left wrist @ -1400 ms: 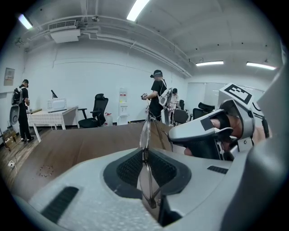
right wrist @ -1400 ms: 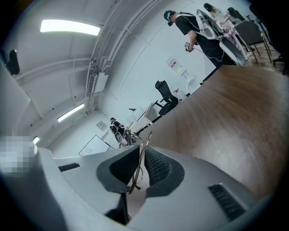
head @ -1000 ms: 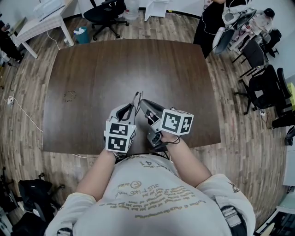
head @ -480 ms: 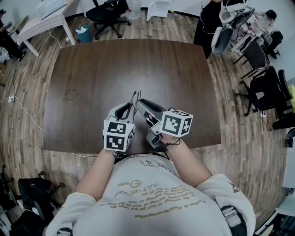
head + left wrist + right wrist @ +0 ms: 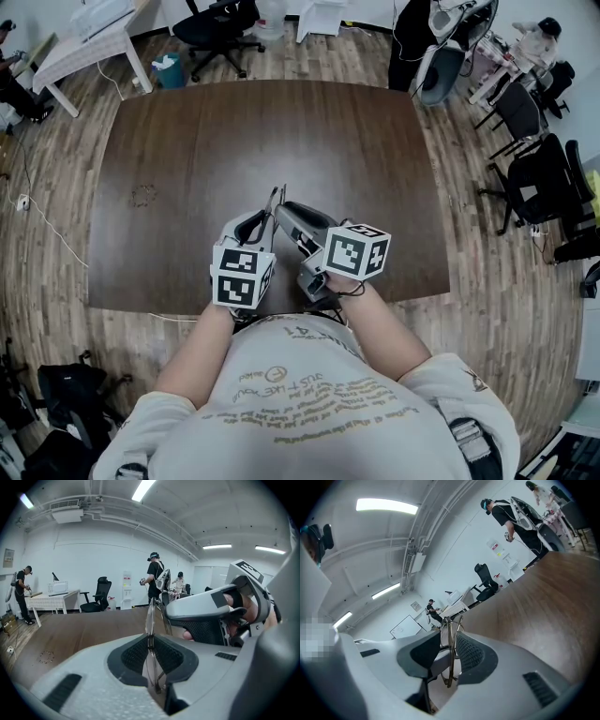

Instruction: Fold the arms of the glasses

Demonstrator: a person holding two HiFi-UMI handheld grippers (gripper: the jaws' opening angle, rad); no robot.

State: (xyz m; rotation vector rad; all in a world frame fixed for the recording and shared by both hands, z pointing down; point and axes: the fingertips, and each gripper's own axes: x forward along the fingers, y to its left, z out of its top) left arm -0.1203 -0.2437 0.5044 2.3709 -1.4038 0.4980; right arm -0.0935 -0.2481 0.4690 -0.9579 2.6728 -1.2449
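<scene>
Thin wire-framed glasses [image 5: 277, 201] stand edge-on above the near part of the brown table [image 5: 234, 131]. My left gripper [image 5: 265, 218] is shut on them; in the left gripper view its dark pads pinch the frame [image 5: 151, 616] at the left gripper's tips [image 5: 150, 641]. My right gripper [image 5: 285, 212] comes in from the right, its body filling that view's right side [image 5: 206, 613]. Its jaws have just been opening. In the right gripper view the glasses [image 5: 451, 634] stand between the spread jaws of the right gripper [image 5: 447, 652], with a gap beside the left pad.
A faint ring mark [image 5: 142, 195] lies on the table's left half. Black office chairs [image 5: 534, 169] stand on the wooden floor at right, another [image 5: 216, 28] and a white table [image 5: 89, 42] at the back. A person [image 5: 153, 581] stands beyond the table's far end.
Both grippers stay almost where they were above the table's near edge. The person at the back right of the room has moved leftward.
</scene>
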